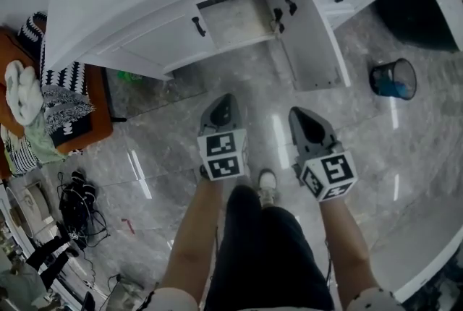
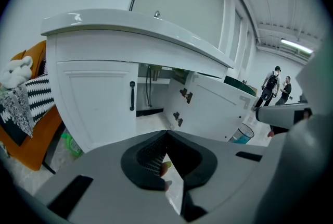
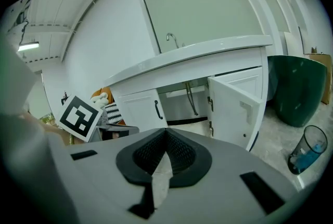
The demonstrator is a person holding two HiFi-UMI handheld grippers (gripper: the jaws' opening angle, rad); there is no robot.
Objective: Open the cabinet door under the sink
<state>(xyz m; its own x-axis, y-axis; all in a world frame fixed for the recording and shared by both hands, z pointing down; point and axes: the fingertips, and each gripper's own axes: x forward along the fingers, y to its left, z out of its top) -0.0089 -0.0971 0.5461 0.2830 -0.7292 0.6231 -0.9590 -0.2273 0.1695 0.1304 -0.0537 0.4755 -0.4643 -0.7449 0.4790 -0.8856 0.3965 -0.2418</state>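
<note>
Two empty grippers with jaws together: ahead of the right gripper [image 1: 304,114] stands one open cabinet door [image 1: 311,42], and ahead of the left gripper [image 1: 223,101] one closed door [image 1: 170,35].

Cabinet door [image 1: 312,35] was white, handle [image 1: 198,26] black. Floor [image 1: 166,136] was grey marble, pale-veined. Waste bin [image 1: 394,78] was black mesh, blue inside. Cloth [image 1: 65,103] was black-and-white zigzag; chair [image 1: 95,130] orange; bottle [image 1: 130,76] green.

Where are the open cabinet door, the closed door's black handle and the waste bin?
open cabinet door [image 1: 312,42], head view, inner face.
black handle [image 1: 198,26], head view, middle of bar.
waste bin [image 1: 406,74], head view, dark wall.
</note>
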